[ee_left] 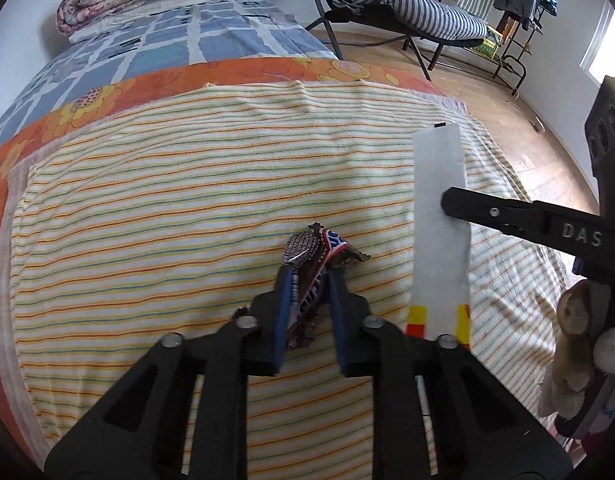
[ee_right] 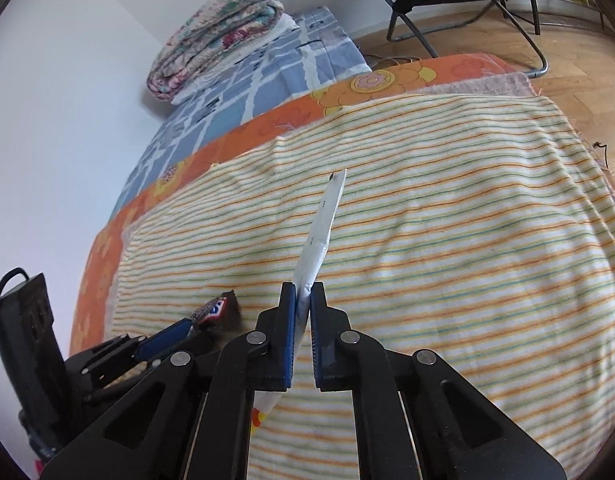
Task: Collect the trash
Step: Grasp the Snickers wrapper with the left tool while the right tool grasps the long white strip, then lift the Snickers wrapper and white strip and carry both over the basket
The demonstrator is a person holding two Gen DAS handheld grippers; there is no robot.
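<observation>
Striped blanket (ee_left: pixel 187 200) below both tongs clamping wrappers.

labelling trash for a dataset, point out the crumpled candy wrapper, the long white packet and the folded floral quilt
crumpled candy wrapper (ee_left: pixel 307 248), left wrist view, its printed top
long white packet (ee_left: pixel 437 184), left wrist view, its plain white face
folded floral quilt (ee_right: pixel 219 40), right wrist view, its rolled side

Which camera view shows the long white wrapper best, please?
The left wrist view. There the white wrapper shows its whole flat face, with the yellow and red end, and the right claw pinches it from the side. In the right wrist view the wrapper appears only edge-on, as a thin strip rising between the pads.
</observation>
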